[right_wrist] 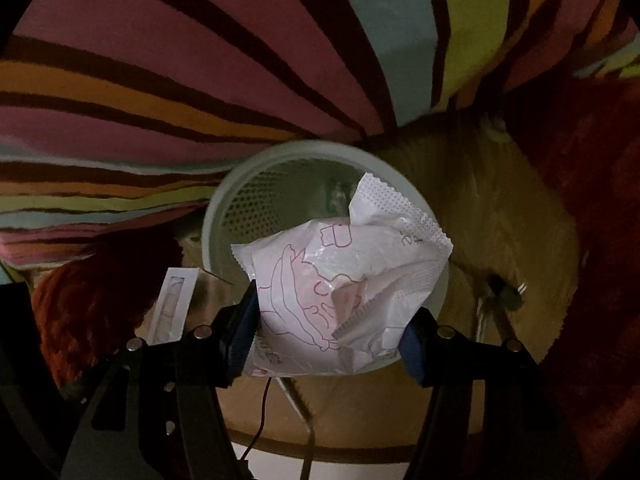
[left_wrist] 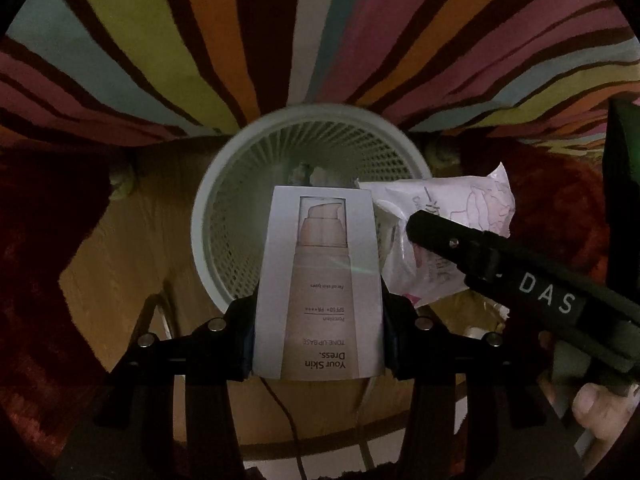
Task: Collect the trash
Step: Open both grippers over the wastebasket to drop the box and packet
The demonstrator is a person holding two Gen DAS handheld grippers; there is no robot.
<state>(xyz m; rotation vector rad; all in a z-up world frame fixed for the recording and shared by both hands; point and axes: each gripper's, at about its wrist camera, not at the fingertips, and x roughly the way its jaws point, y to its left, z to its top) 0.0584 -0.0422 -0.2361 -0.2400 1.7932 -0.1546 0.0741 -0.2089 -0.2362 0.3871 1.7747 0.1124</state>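
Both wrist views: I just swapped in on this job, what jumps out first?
The white cosmetics box, clamped upright in the left gripper, fills the middle of the left view. The crumpled white wrapper sits in the right gripper. Both hang above the pale mesh bin on the wooden floor, with the bright striped rug beyond it.

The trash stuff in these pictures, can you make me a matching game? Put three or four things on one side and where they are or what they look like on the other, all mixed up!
Things:
1. cosmetics box
2. crumpled wrapper
3. mesh basket
4. striped rug

Descriptions:
A. round, pale, standing open under both grippers
B. white with pink drawings, pinched in the right gripper
C. many colours, lying beyond the basket
D. grey-white with a bottle picture, clamped in the left gripper

Pairs: 1-D, 2-B, 3-A, 4-C
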